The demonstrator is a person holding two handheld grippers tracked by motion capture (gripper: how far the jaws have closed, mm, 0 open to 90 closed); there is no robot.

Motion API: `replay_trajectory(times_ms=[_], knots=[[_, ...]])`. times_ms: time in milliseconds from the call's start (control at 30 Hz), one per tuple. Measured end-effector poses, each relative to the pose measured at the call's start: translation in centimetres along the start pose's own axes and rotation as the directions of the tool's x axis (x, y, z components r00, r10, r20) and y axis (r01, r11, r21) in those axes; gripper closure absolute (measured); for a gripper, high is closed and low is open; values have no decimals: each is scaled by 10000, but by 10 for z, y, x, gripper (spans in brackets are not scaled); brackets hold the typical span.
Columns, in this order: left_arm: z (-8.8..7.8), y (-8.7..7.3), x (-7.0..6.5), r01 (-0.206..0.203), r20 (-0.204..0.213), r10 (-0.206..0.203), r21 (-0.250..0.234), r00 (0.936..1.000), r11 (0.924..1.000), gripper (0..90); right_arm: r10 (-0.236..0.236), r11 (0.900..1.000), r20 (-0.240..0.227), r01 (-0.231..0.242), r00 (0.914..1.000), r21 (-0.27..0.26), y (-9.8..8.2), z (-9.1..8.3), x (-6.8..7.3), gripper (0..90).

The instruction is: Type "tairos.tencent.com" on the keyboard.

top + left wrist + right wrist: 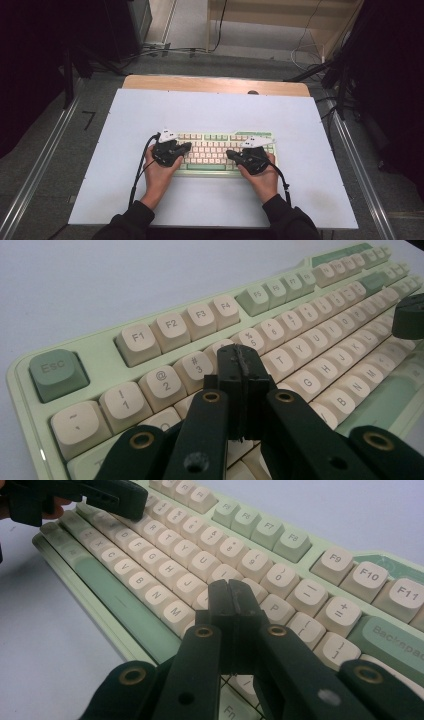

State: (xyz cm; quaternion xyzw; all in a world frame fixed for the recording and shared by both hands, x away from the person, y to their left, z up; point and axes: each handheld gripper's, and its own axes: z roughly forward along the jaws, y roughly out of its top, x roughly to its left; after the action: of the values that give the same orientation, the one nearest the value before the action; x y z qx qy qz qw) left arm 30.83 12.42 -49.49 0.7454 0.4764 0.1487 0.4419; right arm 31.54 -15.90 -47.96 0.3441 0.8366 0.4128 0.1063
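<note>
A pale green keyboard [220,150] with cream keycaps lies in the middle of the white table. My left gripper [186,146] hovers over its left end, jaws shut with nothing between them. In the left gripper view the closed tips [241,360] sit just above the number row, near the 4 key. My right gripper [230,154] is over the right half, also shut and empty. In the right gripper view its tips [231,594] hang above the letter keys near the P key [277,608]. Each gripper is held by a hand in a dark sleeve.
The white table top [125,190] has bare room all around the keyboard. A wooden strip [215,84] runs along its far edge. Beyond it are cables on the floor and a wooden shelf [280,20]. Metal rails [35,170] flank the table.
</note>
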Motion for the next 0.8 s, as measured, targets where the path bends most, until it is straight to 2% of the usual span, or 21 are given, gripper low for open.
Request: replay_trajectory(times_ms=[800], knots=[[1, -1, -2, -104, 5, 104, 65, 9999, 9999, 900, -27, 10000, 2, 27, 10000, 24, 0, 1, 1, 876]])
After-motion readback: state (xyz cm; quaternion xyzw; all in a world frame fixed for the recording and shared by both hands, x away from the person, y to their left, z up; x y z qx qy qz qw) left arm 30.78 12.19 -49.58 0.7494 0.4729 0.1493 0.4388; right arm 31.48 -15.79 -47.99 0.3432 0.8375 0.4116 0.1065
